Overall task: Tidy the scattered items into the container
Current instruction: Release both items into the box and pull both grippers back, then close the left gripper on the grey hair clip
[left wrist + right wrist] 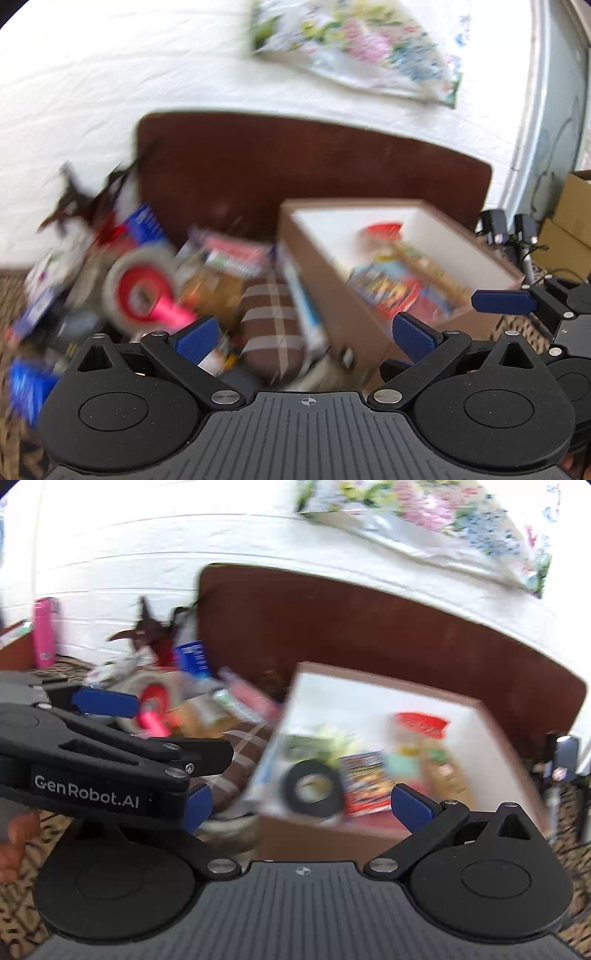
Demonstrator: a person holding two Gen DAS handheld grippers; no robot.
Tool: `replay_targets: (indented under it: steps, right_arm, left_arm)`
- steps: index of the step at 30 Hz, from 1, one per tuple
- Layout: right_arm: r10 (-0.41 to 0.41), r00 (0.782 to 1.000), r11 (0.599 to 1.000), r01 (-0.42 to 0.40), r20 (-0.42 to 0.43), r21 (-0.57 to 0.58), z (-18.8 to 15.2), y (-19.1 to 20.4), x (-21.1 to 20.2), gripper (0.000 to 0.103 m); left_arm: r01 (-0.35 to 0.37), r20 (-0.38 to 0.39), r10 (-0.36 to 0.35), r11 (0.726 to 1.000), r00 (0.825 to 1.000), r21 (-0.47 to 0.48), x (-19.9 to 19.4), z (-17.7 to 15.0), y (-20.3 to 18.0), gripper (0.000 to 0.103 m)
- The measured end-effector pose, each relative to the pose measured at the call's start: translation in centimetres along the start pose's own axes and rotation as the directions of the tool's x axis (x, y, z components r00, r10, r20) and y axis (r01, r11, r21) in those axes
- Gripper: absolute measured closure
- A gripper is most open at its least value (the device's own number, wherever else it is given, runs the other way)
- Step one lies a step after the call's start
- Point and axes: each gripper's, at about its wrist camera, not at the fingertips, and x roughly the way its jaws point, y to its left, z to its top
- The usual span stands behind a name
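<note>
Both views are smeared by motion blur, so fine detail is lost. The left claw (304, 334) stands with its blue ribbed pads wide apart and nothing between them, hovering over a soft brown pouch (273, 325) crossed by pale plaid stripes; the right claw (301, 805) is likewise spread wide and grips nothing, its pads framing a flat black ring of tape (314, 788) that seems to lie in the near corner of the box, though blur leaves it unclear whether the roll rests there or is in the air.

The box (325, 273) is rectangular cardboard, brown outside and white inside, open at the top, standing on a surface covered in a brown-and-tan patterned cloth (22, 893); inside it lie glossy printed packets (369, 779), one with a red top (421, 722).

Left of the box, touching its wall, the loose things are heaped together: a round tape dispenser (142, 288) with a red core and pink handle, a crinkly amber packet (214, 288), a blue carton (146, 223), a long white tube (306, 306) leaning along the box side.

Behind it all rises a dark brown board (314, 162) with rounded corners; beyond it white fabric (110, 74) and a floral cloth (354, 48). A pink bottle (44, 631) stands upright far left in the right view.
</note>
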Motion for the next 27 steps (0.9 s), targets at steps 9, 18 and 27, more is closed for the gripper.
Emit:
replay_targets:
  steps: [9,18,27]
  right_arm:
    - [0.057,0.998,0.990,-0.051,-0.040,0.129,-7.0,5.5,0.4,0.001]
    - [0.048,0.994,0.990,-0.035,-0.095,0.133,-8.7,7.6,3.1,0.010]
    - [0.107,0.984,0.977,-0.078,-0.145,0.196,-9.5,6.7,5.6,0.062]
  left_arm:
    - [-0.069,-0.124,0.056,0.992,0.991,-0.105,-1.7,-7.7,4.9,0.000]
    - [-0.046,-0.113,0.030,0.989,0.993,-0.144,-1.2,-7.3,6.2,0.000]
    - [0.046,-0.154,-0.056,0.997,0.986,-0.068,1.8,-6.2,4.3,0.008]
